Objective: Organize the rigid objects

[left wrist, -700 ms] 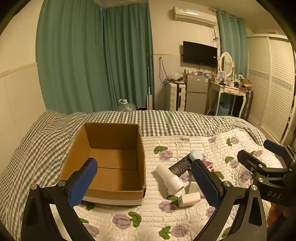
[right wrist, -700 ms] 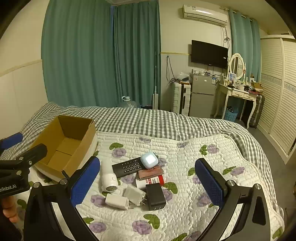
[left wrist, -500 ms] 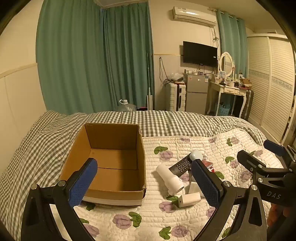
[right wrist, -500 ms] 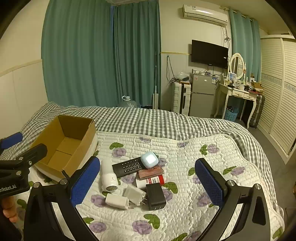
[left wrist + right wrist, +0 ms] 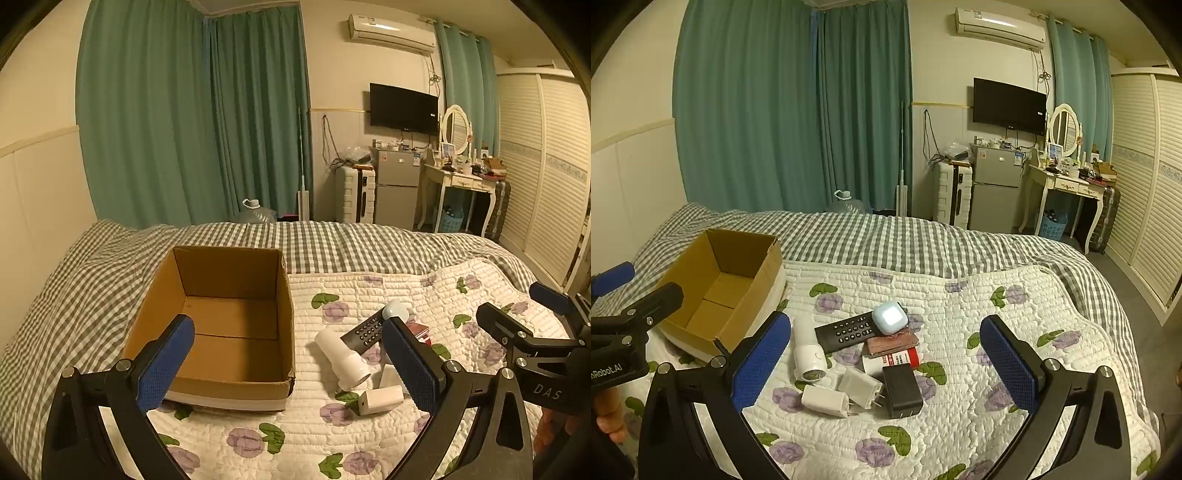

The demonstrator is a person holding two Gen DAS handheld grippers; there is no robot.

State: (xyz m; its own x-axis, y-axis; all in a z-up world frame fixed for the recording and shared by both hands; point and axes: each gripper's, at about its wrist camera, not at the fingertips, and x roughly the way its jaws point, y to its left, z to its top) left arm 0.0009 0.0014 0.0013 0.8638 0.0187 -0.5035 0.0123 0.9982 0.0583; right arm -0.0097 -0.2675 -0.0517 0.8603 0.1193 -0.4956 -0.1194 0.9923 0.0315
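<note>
An empty cardboard box point(image 5: 229, 325) point(image 5: 716, 291) sits open on the bed's left side. To its right lies a small pile: a white cylinder point(image 5: 807, 350) point(image 5: 341, 356), a black remote point(image 5: 846, 330) point(image 5: 364, 332), a pale blue case point(image 5: 889, 317), a brown wallet point(image 5: 892, 343), a red-and-white box point(image 5: 897, 359), a black charger point(image 5: 902, 391) and two white chargers point(image 5: 825, 400) point(image 5: 860, 386). My left gripper point(image 5: 288, 365) hangs open in front of the box. My right gripper point(image 5: 882, 365) hangs open before the pile. Neither touches anything.
The bed carries a floral quilt point(image 5: 960, 369) over a grey checked sheet point(image 5: 905, 240). Beyond its far edge stand green curtains point(image 5: 794, 110), a water jug point(image 5: 846, 203), a suitcase, a small fridge point(image 5: 995, 188), a dressing table point(image 5: 1067, 184) and a wardrobe point(image 5: 1145, 184).
</note>
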